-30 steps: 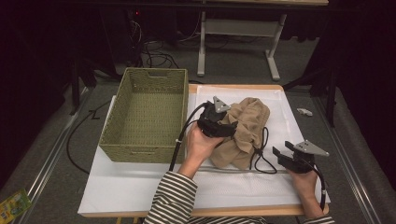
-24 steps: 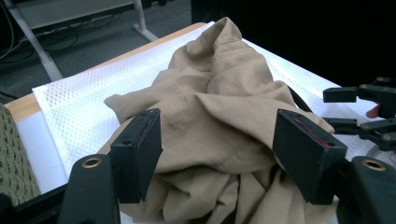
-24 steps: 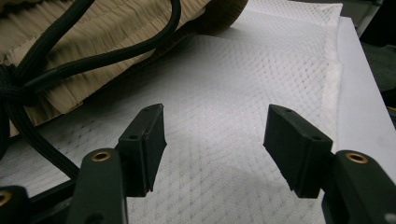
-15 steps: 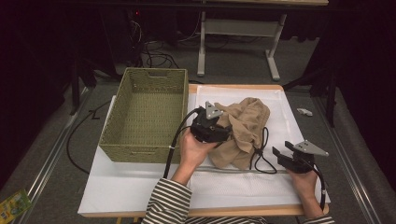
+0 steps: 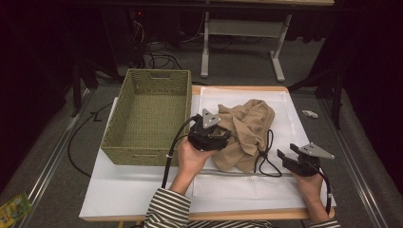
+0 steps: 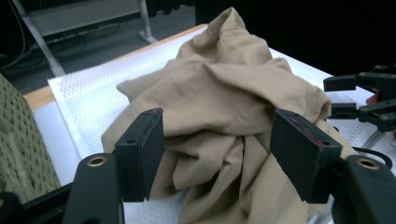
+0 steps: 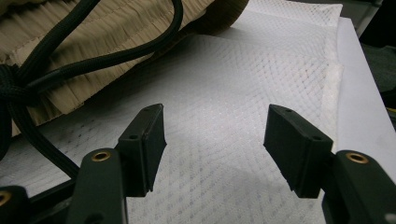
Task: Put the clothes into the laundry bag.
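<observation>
Green wicker basket (image 5: pixel 147 118) left; small pale object (image 5: pixel 309 113), perhaps plastic, right.

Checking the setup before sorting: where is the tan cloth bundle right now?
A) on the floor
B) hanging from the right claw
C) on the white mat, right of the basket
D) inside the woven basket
C: the tan cloth bundle lies crumpled on the white mat, beside the woven basket, whose inside holds no cloth.
</observation>
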Demonstrator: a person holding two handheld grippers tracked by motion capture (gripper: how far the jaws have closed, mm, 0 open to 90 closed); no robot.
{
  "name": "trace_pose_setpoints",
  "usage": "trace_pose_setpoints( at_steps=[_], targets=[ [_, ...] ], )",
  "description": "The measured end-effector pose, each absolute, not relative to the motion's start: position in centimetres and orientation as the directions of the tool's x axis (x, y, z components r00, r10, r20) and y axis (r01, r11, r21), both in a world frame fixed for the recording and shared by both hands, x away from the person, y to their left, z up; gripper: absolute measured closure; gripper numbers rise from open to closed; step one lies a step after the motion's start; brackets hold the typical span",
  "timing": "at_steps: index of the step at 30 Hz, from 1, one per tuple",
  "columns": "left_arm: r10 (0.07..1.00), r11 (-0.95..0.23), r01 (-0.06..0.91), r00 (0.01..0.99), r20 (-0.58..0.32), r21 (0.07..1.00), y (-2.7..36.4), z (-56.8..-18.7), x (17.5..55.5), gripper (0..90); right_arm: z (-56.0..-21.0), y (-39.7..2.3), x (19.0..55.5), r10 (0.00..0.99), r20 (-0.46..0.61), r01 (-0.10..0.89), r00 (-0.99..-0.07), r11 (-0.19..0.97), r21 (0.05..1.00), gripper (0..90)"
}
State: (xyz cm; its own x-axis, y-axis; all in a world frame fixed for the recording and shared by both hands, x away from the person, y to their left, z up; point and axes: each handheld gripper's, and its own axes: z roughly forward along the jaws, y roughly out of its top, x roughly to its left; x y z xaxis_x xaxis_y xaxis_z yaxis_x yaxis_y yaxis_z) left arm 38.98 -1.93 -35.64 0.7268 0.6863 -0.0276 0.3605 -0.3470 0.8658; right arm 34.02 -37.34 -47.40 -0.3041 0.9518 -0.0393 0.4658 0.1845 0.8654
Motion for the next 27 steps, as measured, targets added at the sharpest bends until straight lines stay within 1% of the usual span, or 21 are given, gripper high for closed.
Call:
trace_pose_setpoints(
  at_steps=[8,12,17,24,27],
  targets=[
    [0.698,-0.330,0.364,0.715,-0.034,0.871,-1.3,-36.5,38.2,35.4,-47.4,-37.3,34.0,0.953,-0.037,0.467,-0.302,0.182,0.865,38.7],
    [0.697,-0.307,0.369,0.715,-0.057,0.877,-0.7,-37.1,37.8,35.9,-47.4,-37.3,34.1,0.951,-0.047,0.467,-0.306,0.193,0.863,38.8],
    [0.698,-0.307,0.372,0.714,-0.059,0.876,-0.4,-37.7,37.4,35.8,-47.4,-37.3,34.1,0.951,-0.050,0.468,-0.305,0.195,0.862,40.6],
    [0.716,-0.306,0.398,0.695,-0.066,0.865,0.7,-39.1,36.6,36.0,-47.4,-37.3,34.1,0.953,-0.049,0.471,-0.298,0.192,0.861,40.5],
    [0.720,-0.306,0.404,0.691,-0.068,0.862,1.2,-39.7,36.2,38.9,-47.4,-37.2,34.2,0.956,-0.047,0.480,-0.291,0.188,0.857,40.4]
  ],
)
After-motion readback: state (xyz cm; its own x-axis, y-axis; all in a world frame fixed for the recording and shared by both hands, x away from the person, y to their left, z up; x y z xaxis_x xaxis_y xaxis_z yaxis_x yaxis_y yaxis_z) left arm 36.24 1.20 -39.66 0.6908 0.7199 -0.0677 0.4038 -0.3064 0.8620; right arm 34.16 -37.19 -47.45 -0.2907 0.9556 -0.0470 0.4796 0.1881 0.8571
